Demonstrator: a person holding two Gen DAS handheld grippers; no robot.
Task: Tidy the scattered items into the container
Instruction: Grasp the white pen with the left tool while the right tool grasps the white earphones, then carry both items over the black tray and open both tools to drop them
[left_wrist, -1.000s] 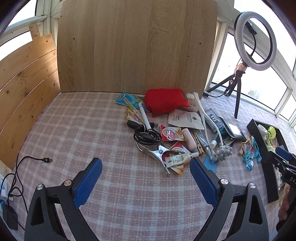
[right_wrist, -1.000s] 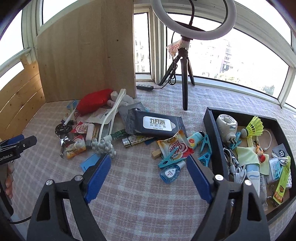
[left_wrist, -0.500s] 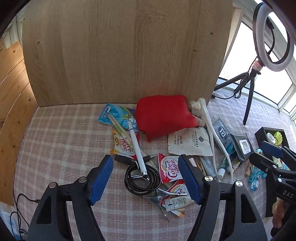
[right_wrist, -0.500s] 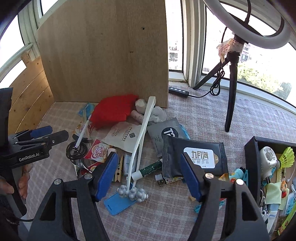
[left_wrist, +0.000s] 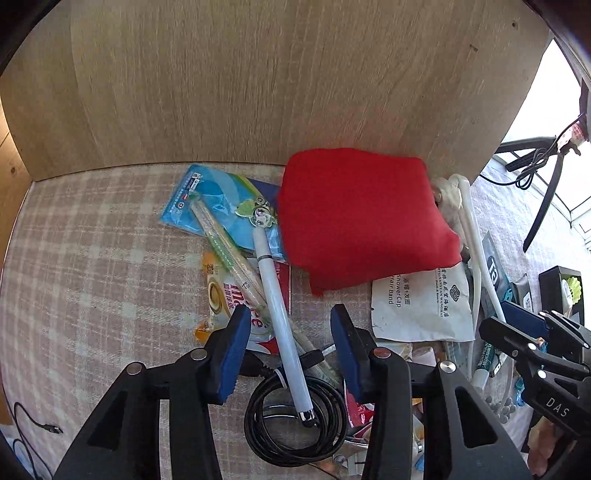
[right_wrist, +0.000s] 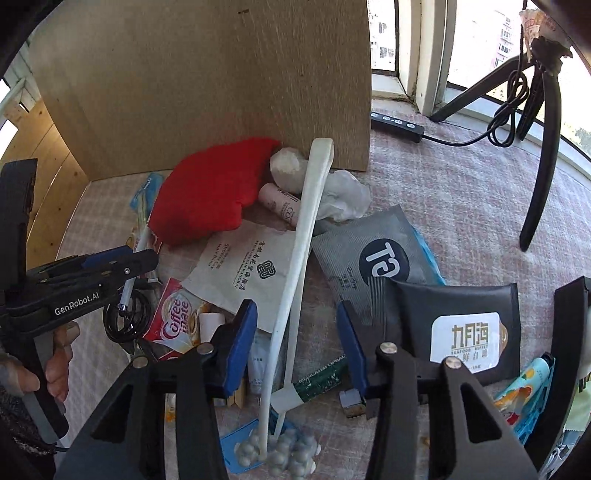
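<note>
My left gripper (left_wrist: 286, 325) is open with a white pen (left_wrist: 279, 314) lying between its jaws, over a coiled black cable (left_wrist: 295, 424) and a coffee sachet (left_wrist: 221, 299). A red cloth pouch (left_wrist: 362, 218) lies just beyond. My right gripper (right_wrist: 295, 321) is open around the white handle of a massage stick (right_wrist: 295, 266), whose knobbed head (right_wrist: 280, 456) lies near me. The left gripper also shows in the right wrist view (right_wrist: 122, 262). The black container's edge (right_wrist: 569, 325) is at the far right.
A tall wooden board (left_wrist: 258, 81) stands behind the pile. A white shower-cap packet (right_wrist: 243, 266), grey pouch (right_wrist: 373, 254), black wipes pack (right_wrist: 461, 328) and Coffee mate sachet (right_wrist: 177, 321) lie scattered. A tripod leg (right_wrist: 543, 177) stands to the right.
Both grippers have moved forward and down into the pile. The left now straddles the white pen, the right straddles the massage stick handle. Jaws stay open.
</note>
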